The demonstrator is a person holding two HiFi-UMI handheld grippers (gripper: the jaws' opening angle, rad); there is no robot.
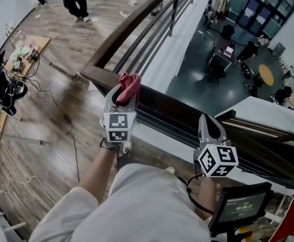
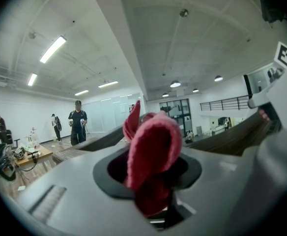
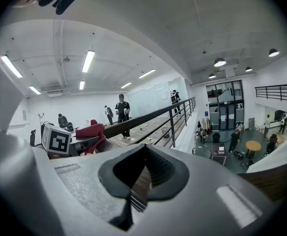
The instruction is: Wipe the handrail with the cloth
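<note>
A red cloth (image 1: 129, 86) sticks up out of my left gripper (image 1: 123, 96), which is shut on it and held against the dark wooden handrail (image 1: 162, 102) near its corner. In the left gripper view the cloth (image 2: 152, 151) bulges out between the jaws and fills the middle. My right gripper (image 1: 210, 121) is further right along the same rail, shut with nothing in it. Wood grain of the rail shows behind its jaws (image 3: 142, 177) in the right gripper view. That view also shows the cloth (image 3: 90, 131) beside the left gripper's marker cube (image 3: 58, 140).
Beyond the rail the floor drops to a lower level with desks and chairs (image 1: 237, 49). A second rail (image 1: 132, 21) runs away from the corner. A person (image 1: 76, 1) stands far off on the wooden floor. A cluttered table (image 1: 28, 49) and cables lie left; a small screen (image 1: 242, 205) sits lower right.
</note>
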